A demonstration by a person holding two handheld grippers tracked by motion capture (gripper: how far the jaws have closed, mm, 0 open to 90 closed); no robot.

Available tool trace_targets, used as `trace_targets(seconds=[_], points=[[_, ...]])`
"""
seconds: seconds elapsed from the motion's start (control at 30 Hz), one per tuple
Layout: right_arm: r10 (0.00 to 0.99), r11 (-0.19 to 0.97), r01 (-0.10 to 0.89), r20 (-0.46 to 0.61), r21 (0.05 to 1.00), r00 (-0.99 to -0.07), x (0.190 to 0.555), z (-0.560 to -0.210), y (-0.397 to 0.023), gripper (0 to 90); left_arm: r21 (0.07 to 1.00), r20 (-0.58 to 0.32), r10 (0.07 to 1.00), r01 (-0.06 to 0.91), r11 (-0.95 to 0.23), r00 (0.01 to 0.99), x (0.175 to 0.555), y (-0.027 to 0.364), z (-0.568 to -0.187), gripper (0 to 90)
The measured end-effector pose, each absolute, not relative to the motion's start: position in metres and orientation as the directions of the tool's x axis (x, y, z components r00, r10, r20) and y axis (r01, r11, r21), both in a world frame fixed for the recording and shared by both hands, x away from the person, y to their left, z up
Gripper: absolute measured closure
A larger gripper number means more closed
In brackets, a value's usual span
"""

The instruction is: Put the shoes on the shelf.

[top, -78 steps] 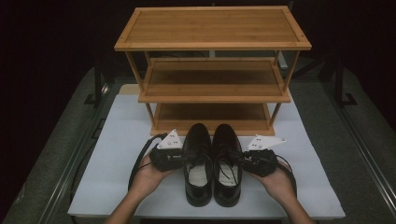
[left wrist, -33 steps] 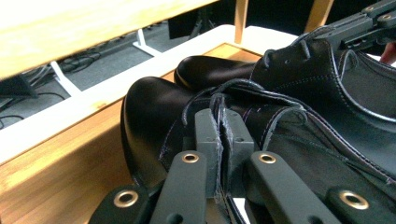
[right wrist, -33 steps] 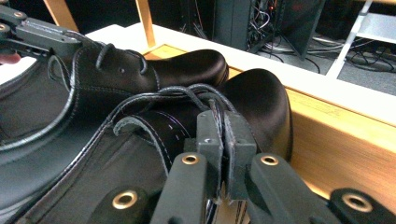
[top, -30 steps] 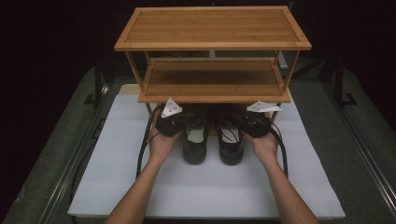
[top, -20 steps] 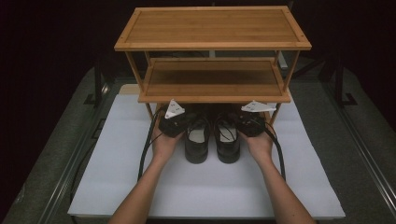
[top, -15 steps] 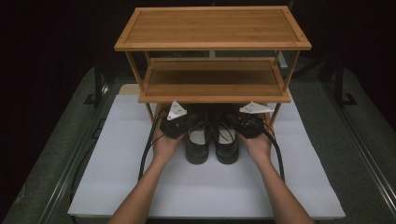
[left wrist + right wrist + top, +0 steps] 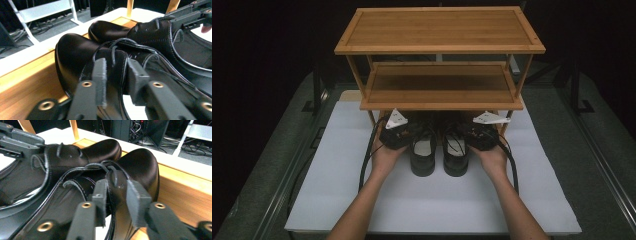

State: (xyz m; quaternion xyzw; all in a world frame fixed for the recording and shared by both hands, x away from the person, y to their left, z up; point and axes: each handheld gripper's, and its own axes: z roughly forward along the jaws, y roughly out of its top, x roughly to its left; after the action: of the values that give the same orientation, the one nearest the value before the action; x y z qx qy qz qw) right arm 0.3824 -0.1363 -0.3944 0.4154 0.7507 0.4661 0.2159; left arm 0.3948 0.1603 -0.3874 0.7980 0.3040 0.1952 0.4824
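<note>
Resting side by side on the bottom shelf of the bamboo rack [image 7: 439,97], the two black shoes have their toes pushed in under the middle shelf and their heels sticking out toward me over the white mat [image 7: 337,165] on the counter. My left gripper [image 7: 404,134] sits at the outer flank of the left shoe [image 7: 422,155], and my right gripper [image 7: 474,135] at the outer flank of the right shoe [image 7: 455,156].

In the left gripper view my jaws straddle the upper edge of the left shoe beside its laces. They have just been opening; the leather stands between the pads, with a gap showing on at least one side, so I no longer clamp it. In the right gripper view it is the same: the collar of the right shoe lies between my jaws, which have just been opening and stand a little apart from the leather.

Both shoes stand upright, toes touching or nearly touching each other, soles flat on the wooden shelf board. My hands lie on the mat just behind the grippers.
</note>
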Motion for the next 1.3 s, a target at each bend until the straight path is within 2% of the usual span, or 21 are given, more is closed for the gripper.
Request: trace_targets(seconds=[0.1,0.4,0.53,0.63,0.7,0.77,1.1,1.3], points=[[0.822,0.216,0.419,0.068,0.882,-0.566,0.377,-0.388,-0.141,61.0,0.887,-0.007,0.667,0.312,-0.339,0.745,0.392,0.166,-0.381,54.9],[0.792,0.214,0.401,0.082,0.891,-0.605,0.339,-0.371,-0.163,48.5,0.867,-0.036,0.628,0.337,-0.367,0.777,0.364,0.191,-0.367,30.3],[0.771,0.212,0.416,0.11,0.884,-0.628,0.322,-0.374,-0.171,41.7,0.852,-0.051,0.615,0.356,-0.384,0.787,0.349,0.2,-0.37,18.5],[0.762,0.238,0.427,0.105,0.872,-0.639,0.31,-0.38,-0.176,30.5,0.843,-0.044,0.612,0.358,-0.402,0.79,0.339,0.205,-0.378,10.1],[0.764,0.254,0.456,0.113,0.853,-0.636,0.306,-0.387,-0.179,25.7,0.836,-0.045,0.616,0.367,-0.408,0.787,0.334,0.208,-0.386,8.1],[0.762,0.265,0.47,0.116,0.842,-0.637,0.302,-0.395,-0.181,24.1,0.824,-0.056,0.619,0.386,-0.415,0.784,0.331,0.21,-0.396,1.8],[0.734,0.33,0.512,0.126,0.793,-0.668,0.303,-0.435,-0.169,18.9,0.778,-0.03,0.609,0.401,-0.483,0.793,0.327,0.194,-0.433,1.8],[0.723,0.359,0.527,0.127,0.77,-0.679,0.307,-0.446,-0.157,17.6,0.738,0.003,0.598,0.402,-0.542,0.802,0.329,0.181,-0.444,1.8]])
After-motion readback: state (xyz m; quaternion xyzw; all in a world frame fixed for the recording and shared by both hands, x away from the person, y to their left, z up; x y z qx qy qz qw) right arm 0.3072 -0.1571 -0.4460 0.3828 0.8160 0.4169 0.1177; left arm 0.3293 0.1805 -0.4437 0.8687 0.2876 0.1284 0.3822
